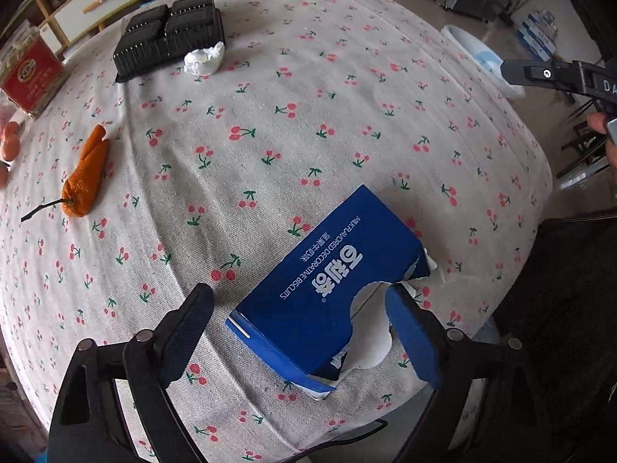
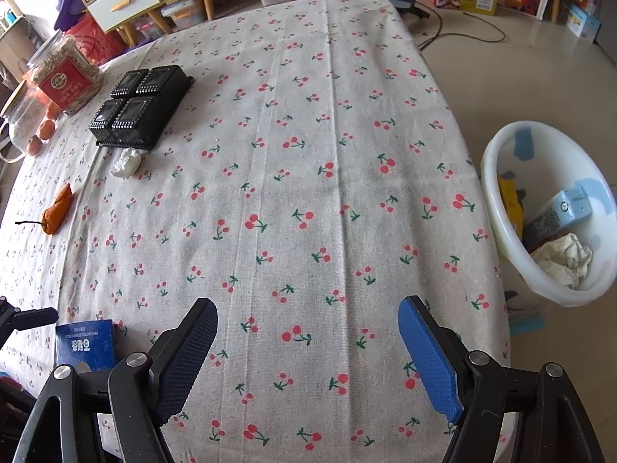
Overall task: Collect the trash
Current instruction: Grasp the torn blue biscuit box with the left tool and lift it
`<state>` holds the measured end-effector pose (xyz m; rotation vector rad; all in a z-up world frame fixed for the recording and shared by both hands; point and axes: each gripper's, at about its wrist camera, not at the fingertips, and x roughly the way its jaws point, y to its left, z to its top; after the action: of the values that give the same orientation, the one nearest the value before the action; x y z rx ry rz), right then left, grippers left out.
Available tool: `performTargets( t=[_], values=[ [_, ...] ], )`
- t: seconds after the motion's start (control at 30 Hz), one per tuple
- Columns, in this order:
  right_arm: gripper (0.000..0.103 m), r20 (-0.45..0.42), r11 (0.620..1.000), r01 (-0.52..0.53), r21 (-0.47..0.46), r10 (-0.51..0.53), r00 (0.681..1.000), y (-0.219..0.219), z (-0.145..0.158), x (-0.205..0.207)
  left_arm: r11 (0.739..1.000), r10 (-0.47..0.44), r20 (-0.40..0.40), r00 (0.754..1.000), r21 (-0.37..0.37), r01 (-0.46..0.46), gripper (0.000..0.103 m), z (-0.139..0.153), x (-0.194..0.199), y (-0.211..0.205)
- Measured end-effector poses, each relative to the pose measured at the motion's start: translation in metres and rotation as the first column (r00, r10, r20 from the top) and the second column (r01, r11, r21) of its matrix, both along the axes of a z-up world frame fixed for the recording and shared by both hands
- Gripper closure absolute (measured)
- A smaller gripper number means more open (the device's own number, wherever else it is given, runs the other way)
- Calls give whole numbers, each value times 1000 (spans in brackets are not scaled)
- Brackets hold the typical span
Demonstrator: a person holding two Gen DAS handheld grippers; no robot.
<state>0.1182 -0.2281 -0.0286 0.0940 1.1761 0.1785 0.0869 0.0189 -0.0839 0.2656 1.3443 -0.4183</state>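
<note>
A torn blue biscuit box (image 1: 331, 289) lies flat on the cherry-print tablecloth (image 1: 308, 123) near the front edge. My left gripper (image 1: 299, 293) straddles it from above, open; the blue pad sits by the box's torn end and the black finger stands clear of its other side. My right gripper (image 2: 308, 305) hangs open over bare cloth with nothing between its fingers. Further off lie an orange peel (image 1: 85, 177), a crumpled white tissue (image 1: 204, 58) and a black plastic tray (image 1: 169, 34). The right wrist view shows the box (image 2: 86, 343) at lower left.
A white bin (image 2: 491, 177) stands on the floor off the table's right edge, holding a carton and crumpled paper. A red-labelled jar (image 2: 65, 73), a glass jar and small oranges (image 2: 46, 129) sit at the table's far left. Shelves and boxes line the back wall.
</note>
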Motion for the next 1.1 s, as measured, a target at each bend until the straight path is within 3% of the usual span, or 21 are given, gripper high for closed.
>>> performTargets(
  t=[0.07,0.17,0.4,0.53,0.67,0.9,1.0,1.1],
  values=[
    [21,-2,1000,2,2,-2,1000,-1,0,0,1000,-3,13,1000,7,2,21,0,1,0],
    [21,-1,1000,0,0,0,1000,1,0,1,1000,11,13,1000,-6,-11,42,3,0,5],
    [21,-16,1000,-12,-8,11,1000,14,-4,6,993,91,17,996,-70,-90,46,12,0,31],
    [21,-17,1000,-21,-12,21,1000,27,-3,10,973,207,50,977,-117,-200,46,28,3,66],
    [21,-17,999,-39,-9,39,999,47,-2,18,933,344,94,934,-150,-328,46,47,2,98],
    [21,-3,996,-83,26,83,997,95,1,38,838,543,147,827,-162,-521,46,60,9,150],
    [21,14,994,-99,46,99,995,118,2,50,803,594,157,789,-175,-570,46,61,10,167],
    [21,25,991,-111,74,110,994,140,-1,63,786,618,179,765,-167,-596,46,61,12,174]
  ],
)
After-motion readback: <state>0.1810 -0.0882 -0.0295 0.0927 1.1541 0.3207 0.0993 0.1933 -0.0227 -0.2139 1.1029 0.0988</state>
